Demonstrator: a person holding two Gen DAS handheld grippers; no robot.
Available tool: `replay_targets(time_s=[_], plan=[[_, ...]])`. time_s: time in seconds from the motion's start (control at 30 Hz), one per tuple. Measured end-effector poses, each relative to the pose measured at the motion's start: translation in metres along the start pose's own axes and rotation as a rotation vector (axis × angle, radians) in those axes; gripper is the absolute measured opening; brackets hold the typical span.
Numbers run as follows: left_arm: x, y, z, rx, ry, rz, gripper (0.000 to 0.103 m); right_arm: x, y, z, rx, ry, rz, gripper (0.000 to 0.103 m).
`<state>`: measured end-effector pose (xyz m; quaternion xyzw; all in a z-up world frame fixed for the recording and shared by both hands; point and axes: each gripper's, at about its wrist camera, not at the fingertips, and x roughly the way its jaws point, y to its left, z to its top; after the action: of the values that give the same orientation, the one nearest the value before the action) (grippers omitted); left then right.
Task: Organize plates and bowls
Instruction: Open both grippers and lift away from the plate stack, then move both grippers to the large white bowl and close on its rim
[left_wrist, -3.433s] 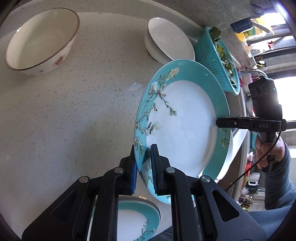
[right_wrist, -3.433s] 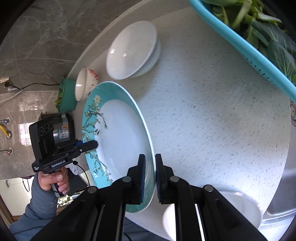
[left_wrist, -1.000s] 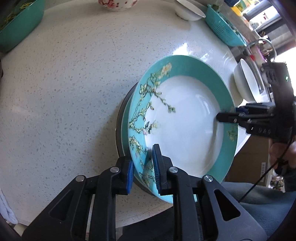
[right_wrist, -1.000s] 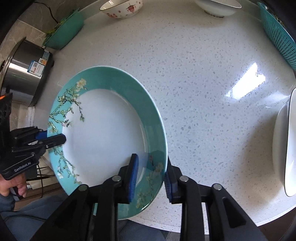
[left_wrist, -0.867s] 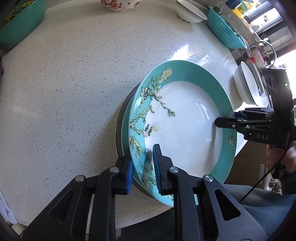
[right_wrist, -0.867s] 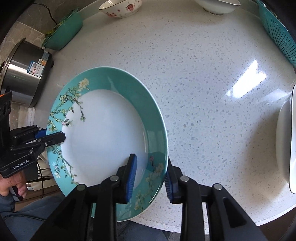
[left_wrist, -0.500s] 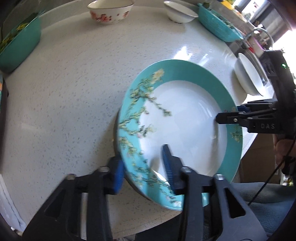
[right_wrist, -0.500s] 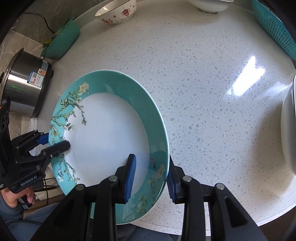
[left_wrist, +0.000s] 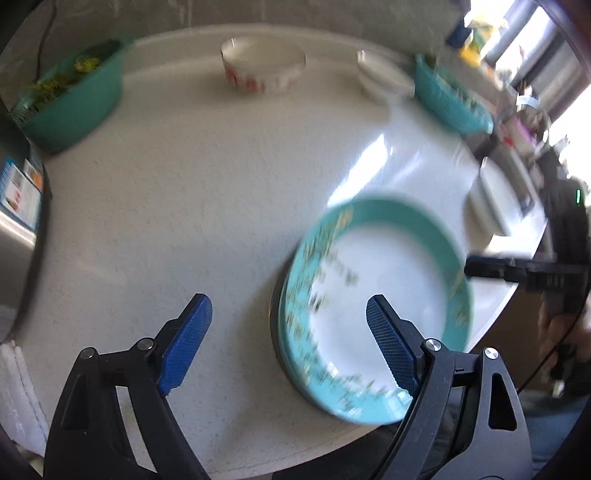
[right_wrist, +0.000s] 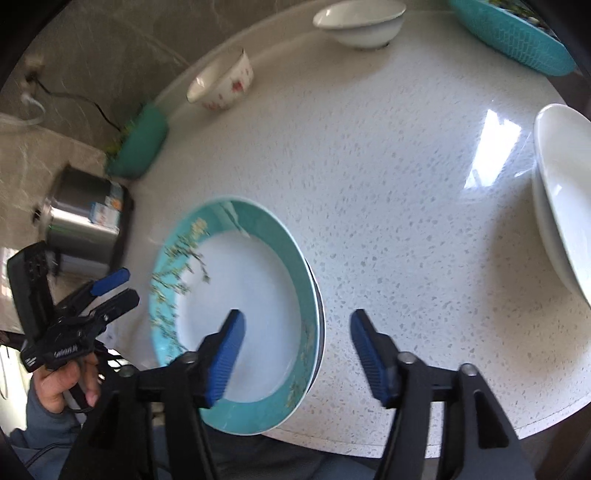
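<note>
Teal-rimmed plate (right_wrist: 236, 314) with blossom branches lying on the speckled counter (right_wrist: 388, 192) at its near edge, lower centre of the right-wrist view, lower right and badly blurred in the left-wrist view (left_wrist: 373, 295); resting on something dark-rimmed, only a thin sliver of which peeks out beneath, so not possible to say what or how many. Left gripper (left_wrist: 288, 343) spread wide, jaws just opened, one blue pad over bare counter, the other over the plate's white well, neither pressing. Right gripper (right_wrist: 295, 354) likewise just opened and clear, straddling the plate's right rim without touching. Farther out: one red-flowered bowl (right_wrist: 221, 86) upper centre, one white bowl (right_wrist: 358, 22) at the top edge, white dishes (right_wrist: 561, 192) cut off at right, count unclear. Two teal baskets: one (right_wrist: 517, 26) upper right, cropped, one (right_wrist: 138, 147) at left with greens. Steel pot (right_wrist: 85, 229) at left, half hidden.
</note>
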<state>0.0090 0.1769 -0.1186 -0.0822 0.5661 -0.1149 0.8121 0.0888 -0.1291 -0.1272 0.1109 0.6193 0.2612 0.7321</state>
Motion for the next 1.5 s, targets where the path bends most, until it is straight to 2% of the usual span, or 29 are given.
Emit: replay_targets(time_s=[0.17, 0.3, 0.47, 0.6, 0.67, 0.73, 0.87, 0.93, 1.03, 1.1, 1.13, 1.3, 1.5], plan=[[-0.033, -0.031, 0.038, -0.050, -0.123, -0.161, 0.086, -0.055, -0.033, 0.011, 0.050, -0.104, 0.120, 0.067], [-0.024, -0.088, 0.059, -0.033, -0.157, -0.241, 0.087, -0.109, -0.083, 0.026, 0.093, -0.193, 0.193, 0.068], [0.036, -0.178, 0.072, -0.040, -0.081, -0.268, 0.087, -0.164, -0.165, 0.043, 0.104, -0.240, 0.172, 0.070], [0.097, -0.245, 0.074, -0.075, -0.005, -0.237, 0.087, -0.185, -0.230, 0.056, 0.090, -0.195, 0.164, 0.071], [0.122, -0.272, 0.070, -0.071, 0.027, -0.185, 0.087, -0.183, -0.255, 0.065, 0.069, -0.146, 0.137, 0.071], [0.145, -0.292, 0.068, -0.101, 0.070, -0.181, 0.087, -0.176, -0.269, 0.070, 0.065, -0.101, 0.157, 0.070], [0.172, -0.312, 0.062, -0.134, 0.131, -0.155, 0.087, -0.155, -0.291, 0.073, 0.065, -0.016, 0.213, 0.069], [0.180, -0.315, 0.061, -0.158, 0.126, -0.147, 0.087, -0.144, -0.294, 0.074, 0.058, 0.012, 0.233, 0.068], [0.189, -0.314, 0.062, -0.173, 0.139, -0.131, 0.086, -0.129, -0.295, 0.071, 0.061, 0.049, 0.231, 0.058], [0.195, -0.318, 0.064, -0.163, 0.137, -0.108, 0.085, -0.122, -0.296, 0.072, 0.069, 0.060, 0.227, 0.058], [0.198, -0.318, 0.067, -0.163, 0.135, -0.104, 0.083, -0.119, -0.296, 0.072, 0.073, 0.067, 0.234, 0.058], [0.212, -0.317, 0.081, -0.146, 0.141, -0.091, 0.051, -0.108, -0.297, 0.075, 0.085, 0.095, 0.212, 0.058], [0.222, -0.312, 0.099, -0.151, 0.151, -0.118, 0.048, -0.098, -0.297, 0.082, 0.090, 0.125, 0.209, 0.058]])
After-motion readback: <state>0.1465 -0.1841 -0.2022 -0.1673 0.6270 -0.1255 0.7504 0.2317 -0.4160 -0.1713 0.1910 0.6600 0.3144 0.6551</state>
